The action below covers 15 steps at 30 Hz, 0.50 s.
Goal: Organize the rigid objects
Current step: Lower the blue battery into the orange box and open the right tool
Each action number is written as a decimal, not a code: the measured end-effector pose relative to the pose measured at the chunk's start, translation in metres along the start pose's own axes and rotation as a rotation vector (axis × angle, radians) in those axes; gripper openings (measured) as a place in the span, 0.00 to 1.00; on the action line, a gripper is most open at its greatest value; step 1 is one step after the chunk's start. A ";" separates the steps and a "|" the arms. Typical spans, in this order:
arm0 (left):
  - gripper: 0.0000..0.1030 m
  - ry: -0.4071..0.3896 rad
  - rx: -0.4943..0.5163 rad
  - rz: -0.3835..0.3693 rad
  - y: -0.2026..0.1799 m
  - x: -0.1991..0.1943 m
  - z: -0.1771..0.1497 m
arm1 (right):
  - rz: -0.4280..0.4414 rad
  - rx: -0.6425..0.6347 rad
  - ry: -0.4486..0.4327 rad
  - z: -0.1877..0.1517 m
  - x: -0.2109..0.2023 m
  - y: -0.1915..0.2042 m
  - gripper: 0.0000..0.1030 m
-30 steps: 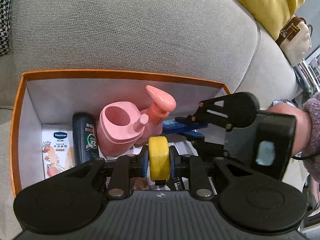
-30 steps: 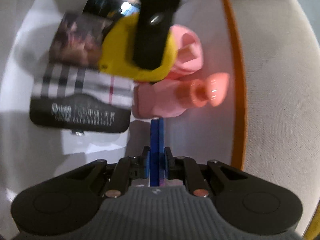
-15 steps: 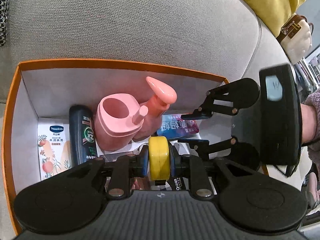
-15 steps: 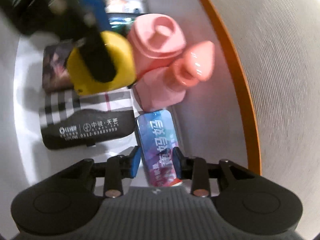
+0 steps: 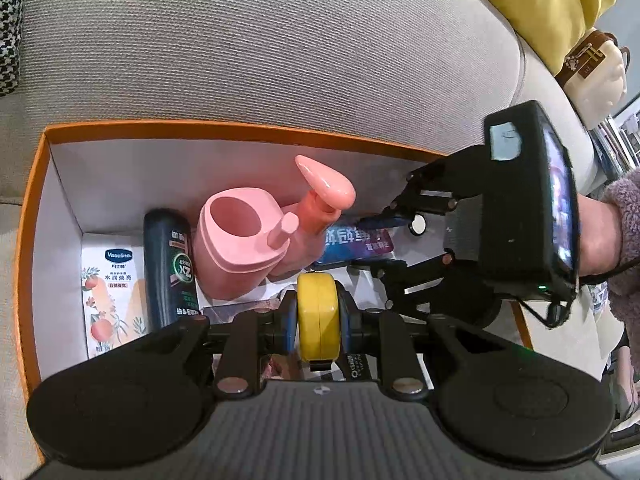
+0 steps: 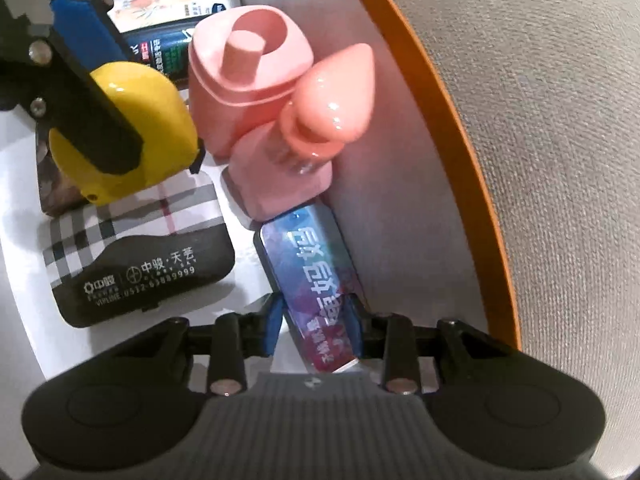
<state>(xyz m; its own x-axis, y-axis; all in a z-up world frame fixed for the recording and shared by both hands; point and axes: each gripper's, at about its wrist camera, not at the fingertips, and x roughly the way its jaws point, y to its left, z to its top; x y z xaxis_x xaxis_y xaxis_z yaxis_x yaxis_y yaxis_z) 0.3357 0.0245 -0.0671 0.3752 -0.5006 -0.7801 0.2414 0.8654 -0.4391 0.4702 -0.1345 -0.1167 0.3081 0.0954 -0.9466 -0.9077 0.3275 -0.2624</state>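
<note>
An orange-rimmed box [image 5: 240, 128] with white walls rests on a grey sofa. My left gripper [image 5: 318, 320] hovers inside it, shut on a yellow tape measure [image 5: 319, 296]. The same tape measure [image 6: 160, 120] appears at the upper left of the right wrist view. A flat blue-purple packet [image 6: 308, 272] lies along the box's side wall, just behind a pink watering can [image 6: 248, 72]. My right gripper [image 6: 316, 324] stands open astride that packet's near end, with a thin gap at its left pad. In the left wrist view the right gripper [image 5: 380, 244] reaches in from the right over the packet [image 5: 352, 242].
Also in the box are a dark bottle [image 5: 170, 264], a Vaseline carton [image 5: 108, 292], a black case with white lettering [image 6: 140, 280] and a plaid item [image 6: 160, 216]. A yellow cushion [image 5: 540, 0] and a white bag [image 5: 596, 76] sit at the back right.
My right gripper opened, rolled and drew back. The blue packet, held edge-on before, now lies flat on the box floor. My left gripper with the tape measure stayed put.
</note>
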 end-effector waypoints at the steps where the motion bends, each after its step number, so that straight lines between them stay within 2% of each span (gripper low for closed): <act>1: 0.22 -0.001 -0.002 -0.005 -0.002 -0.001 -0.001 | 0.003 0.020 -0.019 -0.005 -0.008 -0.001 0.33; 4: 0.22 -0.006 -0.002 -0.022 -0.008 -0.003 -0.001 | 0.007 0.142 -0.107 -0.024 -0.042 -0.010 0.33; 8: 0.22 -0.002 -0.011 -0.041 -0.018 0.001 -0.002 | -0.011 0.396 -0.235 -0.058 -0.097 -0.027 0.35; 12: 0.22 0.026 -0.029 -0.059 -0.028 0.018 0.002 | -0.114 0.632 -0.338 -0.093 -0.135 -0.027 0.52; 15: 0.22 0.066 -0.040 -0.066 -0.035 0.036 0.006 | -0.170 0.733 -0.372 -0.114 -0.139 -0.028 0.52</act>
<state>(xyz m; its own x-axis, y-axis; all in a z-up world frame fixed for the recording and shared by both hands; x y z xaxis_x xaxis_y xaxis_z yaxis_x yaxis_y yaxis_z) 0.3467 -0.0241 -0.0774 0.3001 -0.5547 -0.7761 0.2268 0.8317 -0.5068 0.4201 -0.2641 0.0010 0.6142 0.2516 -0.7479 -0.4652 0.8811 -0.0857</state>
